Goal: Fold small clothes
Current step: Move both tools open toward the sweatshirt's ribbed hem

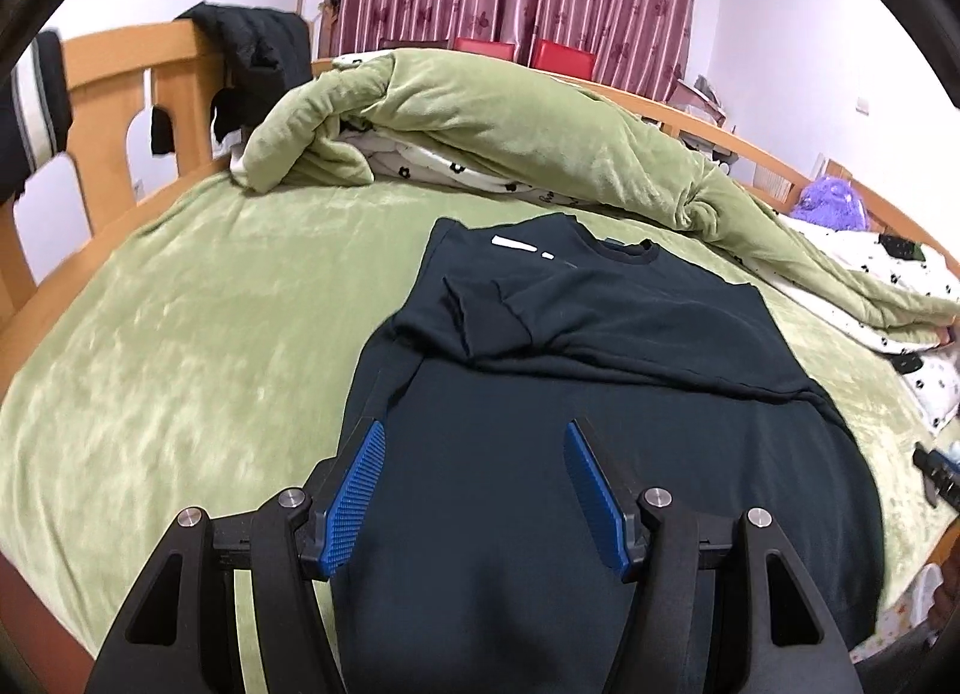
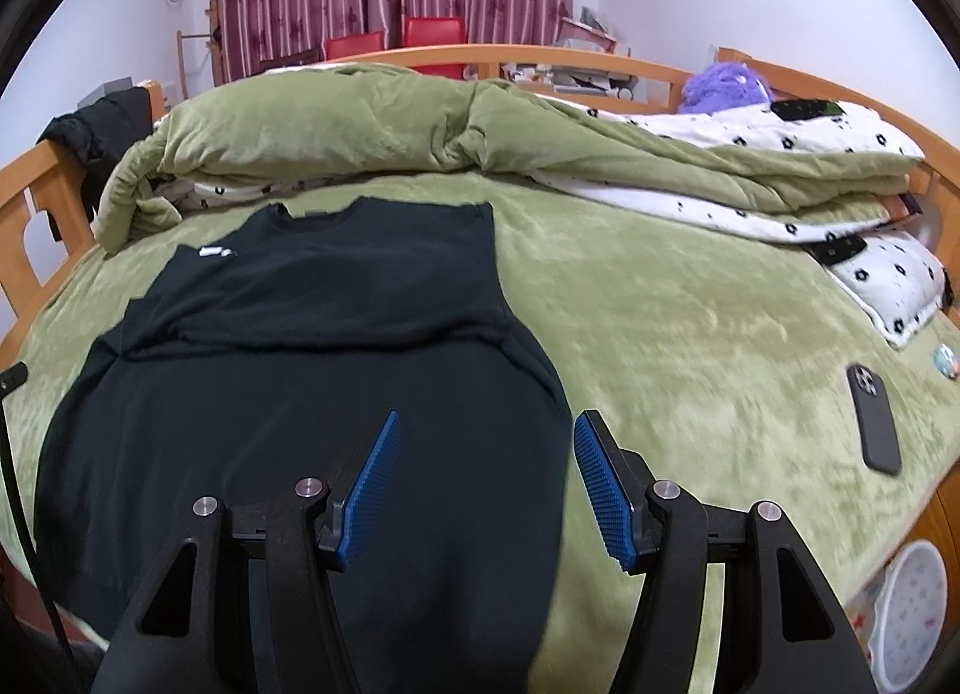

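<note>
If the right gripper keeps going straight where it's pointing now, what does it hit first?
Most likely the dark shirt. The right gripper stands open and empty, aimed down at the shirt's right edge, so it could instead land on the green bed cover just beside it; depth is unclear.

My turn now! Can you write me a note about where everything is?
Left gripper: open, holding nothing, over the near left part of the dark navy long-sleeved top.
Right gripper: open, holding nothing, at the top's near right edge.
The top lies flat on the green fleece bed cover, collar away from you.
Done: both sleeves are folded in across the chest.
Left: fold the body up, probably hem towards collar.
Mind the black phone lying to the right.
</note>
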Demonstrator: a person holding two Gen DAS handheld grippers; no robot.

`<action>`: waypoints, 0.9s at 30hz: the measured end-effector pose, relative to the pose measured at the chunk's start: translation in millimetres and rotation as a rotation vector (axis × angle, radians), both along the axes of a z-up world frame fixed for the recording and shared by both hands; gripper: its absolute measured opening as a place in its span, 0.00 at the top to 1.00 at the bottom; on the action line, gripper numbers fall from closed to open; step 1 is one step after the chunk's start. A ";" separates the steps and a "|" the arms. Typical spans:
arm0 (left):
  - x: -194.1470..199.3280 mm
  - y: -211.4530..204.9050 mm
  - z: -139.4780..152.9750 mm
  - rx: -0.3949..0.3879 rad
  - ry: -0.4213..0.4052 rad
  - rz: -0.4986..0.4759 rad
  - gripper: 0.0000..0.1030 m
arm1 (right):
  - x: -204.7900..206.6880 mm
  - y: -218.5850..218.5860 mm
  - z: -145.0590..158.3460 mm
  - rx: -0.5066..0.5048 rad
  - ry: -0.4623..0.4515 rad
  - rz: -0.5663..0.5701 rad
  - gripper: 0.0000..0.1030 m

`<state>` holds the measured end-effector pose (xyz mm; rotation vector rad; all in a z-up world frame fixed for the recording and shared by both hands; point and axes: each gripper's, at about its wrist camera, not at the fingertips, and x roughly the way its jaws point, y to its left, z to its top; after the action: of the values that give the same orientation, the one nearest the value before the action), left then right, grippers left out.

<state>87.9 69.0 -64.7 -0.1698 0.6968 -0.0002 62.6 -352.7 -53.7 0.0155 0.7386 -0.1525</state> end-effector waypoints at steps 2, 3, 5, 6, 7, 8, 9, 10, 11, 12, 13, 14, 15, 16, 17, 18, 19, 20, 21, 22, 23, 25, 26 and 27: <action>-7.6 3.2 -0.6 -0.018 0.001 0.002 0.42 | -9.6 1.1 -0.3 -0.010 0.003 -0.007 0.42; -11.7 4.7 -1.0 -0.025 -0.005 0.004 0.42 | -15.5 3.2 -0.3 -0.011 0.003 -0.009 0.42; -19.1 7.3 -2.1 -0.048 -0.014 0.009 0.42 | -25.4 7.0 0.1 -0.006 0.003 -0.008 0.42; -21.7 7.7 -2.8 -0.055 -0.014 0.006 0.42 | -30.5 9.4 0.3 -0.004 0.002 -0.007 0.42; -24.4 8.1 -3.7 -0.060 -0.012 0.001 0.42 | -35.0 11.3 0.2 -0.006 0.003 -0.006 0.42; -26.5 8.1 -4.5 -0.063 -0.010 -0.003 0.42 | -38.7 13.6 -0.1 -0.009 0.004 -0.005 0.42; -29.2 8.0 -5.2 -0.062 -0.008 -0.010 0.42 | -44.1 16.0 -0.8 -0.011 0.005 -0.003 0.42; -32.6 7.7 -5.8 -0.060 -0.007 -0.013 0.42 | -47.7 17.5 -1.7 -0.011 0.008 -0.001 0.42; -35.0 7.7 -6.2 -0.057 -0.006 -0.016 0.42 | -49.0 18.2 -2.1 -0.011 0.010 0.000 0.42; -37.3 8.1 -6.6 -0.054 -0.005 -0.016 0.42 | -52.5 19.1 -3.0 -0.014 0.012 0.002 0.42; -40.2 9.2 -7.1 -0.055 -0.006 -0.012 0.42 | -54.2 20.3 -3.3 -0.017 0.011 0.002 0.42; -42.7 10.6 -7.7 -0.061 -0.007 -0.009 0.42 | -56.6 20.4 -3.6 -0.020 0.009 0.003 0.42; -45.0 12.4 -8.3 -0.071 -0.006 -0.007 0.42 | -58.9 20.3 -4.2 -0.020 0.008 0.003 0.42; -46.3 14.1 -9.0 -0.083 0.000 -0.008 0.42 | -60.5 20.0 -4.8 -0.017 0.009 0.003 0.42; -47.3 14.9 -9.6 -0.090 0.004 -0.008 0.42 | -62.4 19.1 -5.5 -0.013 0.011 0.001 0.42; -48.7 15.7 -10.2 -0.094 0.006 -0.008 0.42 | -63.4 18.6 -5.7 -0.011 0.011 -0.002 0.42; -50.8 15.6 -11.1 -0.096 0.006 -0.012 0.43 | -65.0 17.5 -5.5 -0.008 0.010 -0.004 0.42; -52.3 15.5 -11.8 -0.095 0.006 -0.016 0.43 | -66.2 16.8 -5.1 -0.008 0.009 -0.006 0.42; -54.6 15.4 -13.1 -0.092 0.005 -0.019 0.43 | -68.1 16.3 -4.2 -0.007 0.008 -0.007 0.42; -56.6 15.0 -14.8 -0.087 0.007 -0.021 0.43 | -69.7 16.2 -3.1 -0.003 0.006 -0.004 0.42; -57.7 14.7 -16.3 -0.083 0.009 -0.022 0.43 | -72.7 15.4 -2.2 0.003 0.002 0.000 0.42; -60.7 14.7 -20.5 -0.083 0.018 -0.027 0.43 | -76.4 14.1 -2.2 0.006 -0.001 0.001 0.43; -62.2 15.1 -22.3 -0.084 0.023 -0.029 0.43 | -77.5 13.3 -2.9 0.009 0.001 0.004 0.45; -63.9 15.4 -24.0 -0.085 0.027 -0.028 0.43 | -78.8 12.1 -4.6 0.014 0.006 0.008 0.48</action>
<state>24.0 84.4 -88.8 -0.2419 0.7266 -0.0542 -16.2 -340.5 -58.3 0.0252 0.7452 -0.1394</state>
